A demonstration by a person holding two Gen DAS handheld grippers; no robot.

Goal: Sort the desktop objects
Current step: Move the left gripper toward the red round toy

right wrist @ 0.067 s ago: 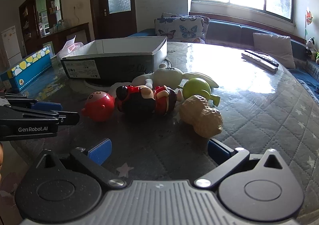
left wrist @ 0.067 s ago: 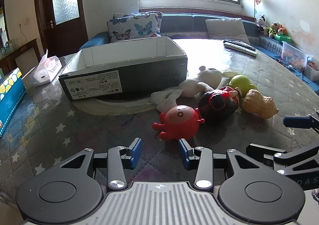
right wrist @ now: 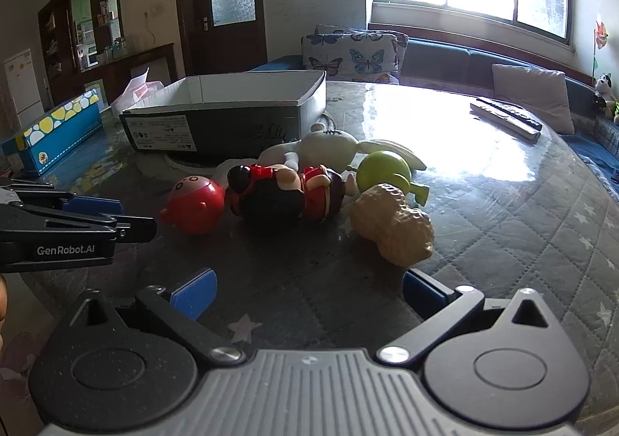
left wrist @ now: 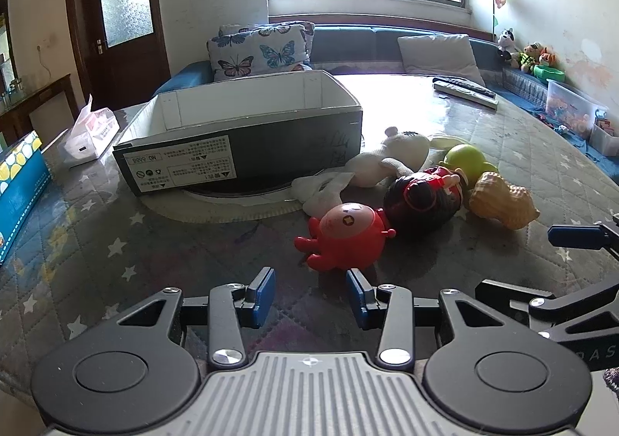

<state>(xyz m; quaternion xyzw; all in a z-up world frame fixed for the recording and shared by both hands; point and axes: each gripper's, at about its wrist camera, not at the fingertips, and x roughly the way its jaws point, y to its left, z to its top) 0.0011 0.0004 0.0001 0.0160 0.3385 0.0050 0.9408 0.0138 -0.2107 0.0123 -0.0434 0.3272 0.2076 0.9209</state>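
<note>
Several toys lie together on the table: a red octopus toy, a black-haired doll in red, a white plush rabbit, a green round toy and a tan conch shell. An open dark cardboard box stands behind them. My left gripper is open, just short of the red octopus, nothing between its fingers. My right gripper is open wide, just short of the shell.
A blue patterned box and a tissue pack sit at the table's left. Remote controls lie at the far right. A sofa with butterfly cushions runs behind the table.
</note>
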